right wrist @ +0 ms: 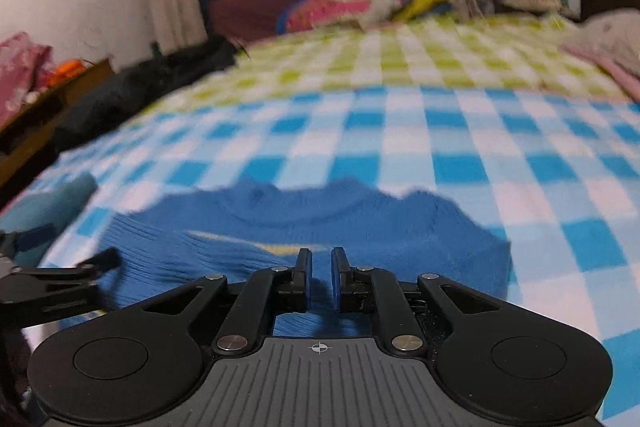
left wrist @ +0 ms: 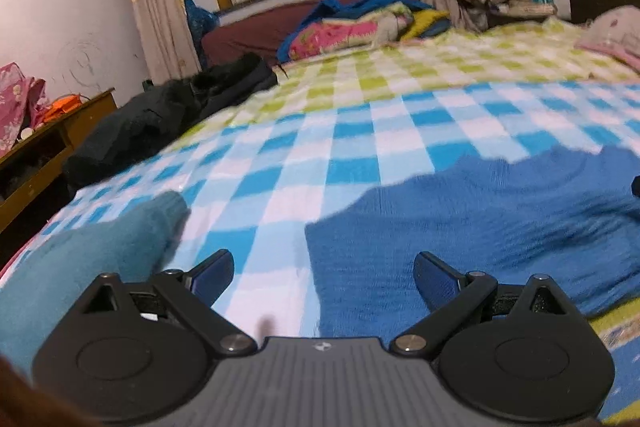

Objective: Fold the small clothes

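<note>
A small blue knit sweater lies on the checked bedspread; it also shows in the right wrist view. My left gripper is open, low over the sweater's left edge, its right finger over the knit and its left finger over the bedspread. It also shows at the left of the right wrist view. My right gripper has its jaws close together with a narrow gap, and blue knit shows between the pads. A teal knit garment lies to the left.
A black coat lies on the bed's left edge. A pile of bright quilts sits at the far end under the window. A pink blanket is far right. A wooden cabinet stands left of the bed.
</note>
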A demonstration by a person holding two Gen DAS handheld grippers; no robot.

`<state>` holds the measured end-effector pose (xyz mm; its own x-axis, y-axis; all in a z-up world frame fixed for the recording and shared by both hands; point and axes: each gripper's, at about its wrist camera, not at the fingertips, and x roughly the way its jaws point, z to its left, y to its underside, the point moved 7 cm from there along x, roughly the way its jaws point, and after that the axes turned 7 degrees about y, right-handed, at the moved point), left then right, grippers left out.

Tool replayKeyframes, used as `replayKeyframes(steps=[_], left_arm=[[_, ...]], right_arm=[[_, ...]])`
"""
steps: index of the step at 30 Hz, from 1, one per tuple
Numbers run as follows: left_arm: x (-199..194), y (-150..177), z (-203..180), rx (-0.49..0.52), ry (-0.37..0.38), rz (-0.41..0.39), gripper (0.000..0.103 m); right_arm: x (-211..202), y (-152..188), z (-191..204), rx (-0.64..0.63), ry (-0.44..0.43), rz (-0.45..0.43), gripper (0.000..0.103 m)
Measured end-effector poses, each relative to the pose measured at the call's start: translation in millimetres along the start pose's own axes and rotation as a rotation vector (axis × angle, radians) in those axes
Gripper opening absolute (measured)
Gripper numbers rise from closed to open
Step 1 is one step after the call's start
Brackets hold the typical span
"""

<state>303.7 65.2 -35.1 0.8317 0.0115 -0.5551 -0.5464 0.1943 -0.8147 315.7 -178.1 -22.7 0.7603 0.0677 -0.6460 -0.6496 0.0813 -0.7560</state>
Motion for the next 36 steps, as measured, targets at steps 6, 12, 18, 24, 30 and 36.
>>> replayKeyframes(steps=[6, 12, 18, 24, 30, 36], left_arm=[[1.2, 10.3, 9.8, -0.045, 0.014, 0.026, 0.103], [-4.4, 4.0, 8.2, -0.052, 0.023, 0.016, 0.103], [0.9, 13.5, 10.4, -0.084, 0.037, 0.066, 0.103], [-4.2, 12.5, 11.3, -0.084, 0.042, 0.064, 0.103], [-5.8, 15.6, 11.7, -0.097, 0.049, 0.088, 0.103], [-15.5, 15.4, 9.8, -0.085, 0.061, 0.085, 0.103]], right_arm=[[7.6, 6.6, -20.6, 0.058, 0.054, 0.031, 0.011], [-18.8, 7.8, -6.5, 0.002, 0.019, -0.043, 0.014], [-2.8, 22.0, -10.0, -0.008, 0.047, 0.031, 0.013], [-20.8, 21.1, -5.1, -0.012, 0.034, -0.004, 0.016], [-14.6, 28.5, -2.0, -0.036, 0.064, 0.035, 0.018], [-28.6, 29.3, 2.2, -0.049, 0.051, 0.023, 0.023]])
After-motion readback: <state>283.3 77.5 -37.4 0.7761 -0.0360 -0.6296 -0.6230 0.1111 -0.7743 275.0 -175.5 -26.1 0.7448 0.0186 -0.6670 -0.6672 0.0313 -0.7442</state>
